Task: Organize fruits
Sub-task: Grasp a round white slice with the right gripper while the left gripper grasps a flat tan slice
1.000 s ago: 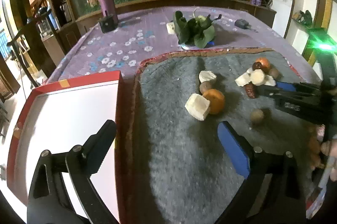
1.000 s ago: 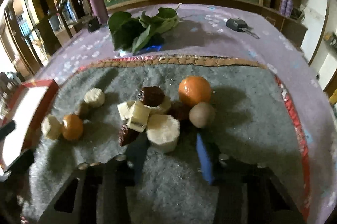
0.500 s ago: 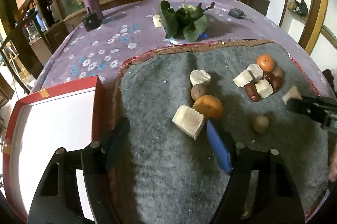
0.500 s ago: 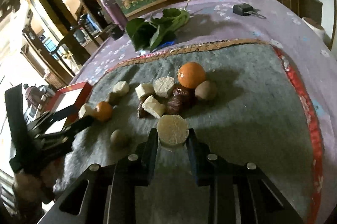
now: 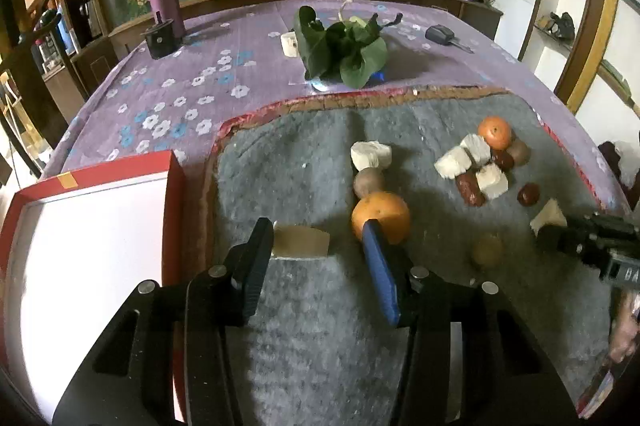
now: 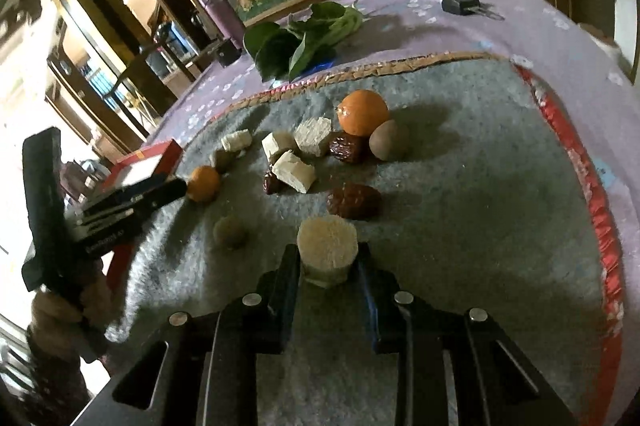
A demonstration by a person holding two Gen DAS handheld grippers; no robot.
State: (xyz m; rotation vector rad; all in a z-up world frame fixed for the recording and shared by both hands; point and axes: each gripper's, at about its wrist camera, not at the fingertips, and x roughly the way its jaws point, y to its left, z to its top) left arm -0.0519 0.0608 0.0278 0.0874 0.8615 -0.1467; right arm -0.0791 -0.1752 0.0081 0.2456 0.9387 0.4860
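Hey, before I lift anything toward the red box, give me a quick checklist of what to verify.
1. Right gripper shut on the round slice: ok.
2. Left gripper, whose jaws have just been closing, has the pale chunk between them; both pads touching: not ok, gap at the blue finger.
3. Orange clear of that finger: cannot tell, they overlap.
4. Red box open beside the mat: ok.
5. Grippers apart: ok.

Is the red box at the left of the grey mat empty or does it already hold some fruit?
Empty, as far as it shows: the red box shows only its bare white bottom, though its near corner is cut off by the picture edge.
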